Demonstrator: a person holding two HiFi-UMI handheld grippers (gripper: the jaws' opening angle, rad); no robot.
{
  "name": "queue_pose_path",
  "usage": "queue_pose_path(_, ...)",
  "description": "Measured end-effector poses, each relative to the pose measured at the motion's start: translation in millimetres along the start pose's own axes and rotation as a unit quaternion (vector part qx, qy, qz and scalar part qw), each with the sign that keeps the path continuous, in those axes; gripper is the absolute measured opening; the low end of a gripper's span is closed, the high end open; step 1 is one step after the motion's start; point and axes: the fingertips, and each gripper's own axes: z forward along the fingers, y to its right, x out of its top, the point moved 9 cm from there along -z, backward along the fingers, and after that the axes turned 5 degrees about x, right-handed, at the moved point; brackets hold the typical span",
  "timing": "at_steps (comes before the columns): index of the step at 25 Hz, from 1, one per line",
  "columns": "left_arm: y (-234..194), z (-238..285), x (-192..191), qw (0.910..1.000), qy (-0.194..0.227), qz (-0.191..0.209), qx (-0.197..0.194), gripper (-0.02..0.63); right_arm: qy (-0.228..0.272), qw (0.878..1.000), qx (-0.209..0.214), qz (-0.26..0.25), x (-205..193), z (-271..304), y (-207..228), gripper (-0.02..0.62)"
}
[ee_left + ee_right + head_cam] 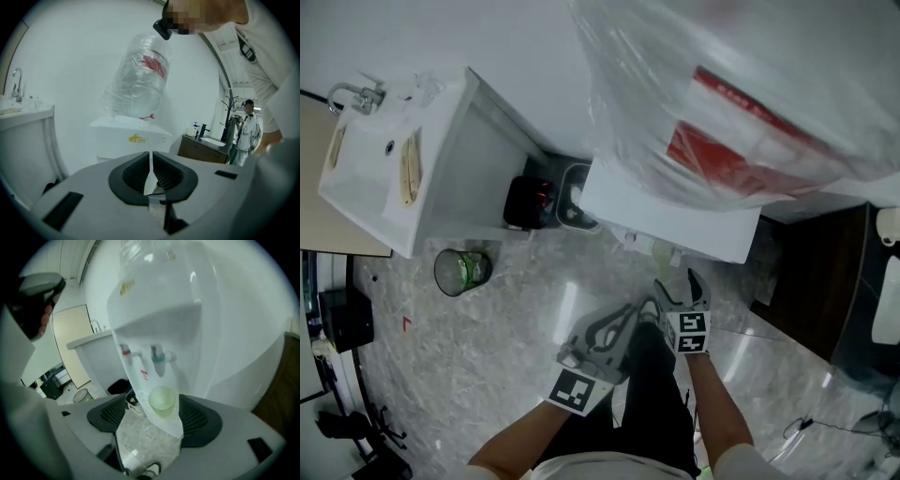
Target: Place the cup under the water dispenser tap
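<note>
Grey marble-look floor (487, 356) is filling most of the head view, with glare streaks showing on it. A white water dispenser (675, 211) is standing at the top right, carrying a large bottle (722, 94) wrapped in clear plastic with a red label. A white sink unit (384, 169) with a metal faucet (356, 94) is sitting at the left against the white wall. A small waste bin (462, 270) with a green liner is standing on the floor just in front of the sink unit. A dark wood cabinet (816, 281) is showing at the right of the dispenser. Both bare forearms are coming up from the bottom edge, angling toward the dispenser front. The left gripper (623, 323) is hanging lower and back, over the floor, with its jaws pressed together and nothing between them. The right gripper (680, 286) is reaching further forward, close to the dispenser's front, its jaws spread wide. In the right gripper view the cup (162, 399), pale green and translucent, is sitting upright on the white drip tray (174, 420), under the blue tap (159, 357), with the red tap (127, 352) just to the side. The cup is showing in the gap between the spread jaws, nearer the right one; neither jaw is seeming to touch it.
</note>
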Motion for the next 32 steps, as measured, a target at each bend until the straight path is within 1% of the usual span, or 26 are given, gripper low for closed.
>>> queue_pose_path(4, 17.9, -23.4, 39.8, 0.9998, -0.018, 0.003, 0.001, 0.026, 0.044, 0.998, 0.043, 0.012, 64.2, -77.8, -40.5, 0.347)
queue_pose_path(8, 36.0, -49.6, 80.2, 0.9991, -0.041, 0.009, -0.001, 0.026, 0.093, 0.993, 0.078, 0.013, 134.2, -152.9, -77.0, 0.329)
queue_pose_path(9, 40.3, -55.9, 90.5, 0.9990, -0.043, 0.009, -0.001, 0.026, 0.105, 0.991, 0.081, 0.012, 149.2, -170.2, -84.2, 0.311)
queue_pose_path(10, 44.8, -62.6, 100.4, 0.9991, -0.042, 0.009, -0.001, 0.026, 0.116, 0.990, 0.081, 0.009, 162.4, -187.2, -90.9, 0.271)
queue_pose_path(11, 49.9, -69.5, 109.7, 0.9992, -0.039, 0.008, -0.003, 0.026, 0.127, 0.989, 0.080, 0.005, 173.8, -203.7, -97.1, 0.215)
queue_pose_path(12, 55.6, -76.7, 117.7, 0.9993, -0.037, 0.007, -0.006, 0.026, 0.136, 0.988, 0.080, 0.001, 183.0, -219.5, -102.9, 0.180)
queue_pose_path(13, 61.7, -84.1, 124.4, 0.9993, -0.035, 0.006, -0.010, 0.026, 0.143, 0.986, 0.080, -0.003, 190.0, -234.2, -108.6, 0.165)
queue_pose_path(18, 88.6, -113.0, 148.0, 0.9993, -0.024, 0.006, -0.030, 0.026, 0.166, 0.983, 0.075, -0.022, 208.4, -287.9, -133.1, 0.089)
queue_pose_path(21, 97.2, -125.8, 158.2, 0.9994, -0.016, 0.002, -0.032, 0.026, 0.177, 0.982, 0.063, -0.027, 213.8, -310.7, -144.8, 0.061)
queue_pose_path(25, 107.3, -138.6, 173.8, 0.9991, -0.002, -0.004, -0.041, 0.026, 0.186, 0.980, 0.053, -0.039, 218.4, -334.6, -158.4, 0.041)
queue_pose_path(30, 117.8, -144.4, 185.2, 0.9984, 0.015, 0.008, -0.053, 0.026, 0.191, 0.979, 0.042, -0.051, 222.9, -349.8, -164.4, 0.017)
queue_pose_path(32, 120.0, -146.7, 187.6, 0.9982, 0.017, 0.011, -0.056, 0.026, 0.190, 0.979, 0.042, -0.055, 223.6, -352.8, -167.1, 0.017)
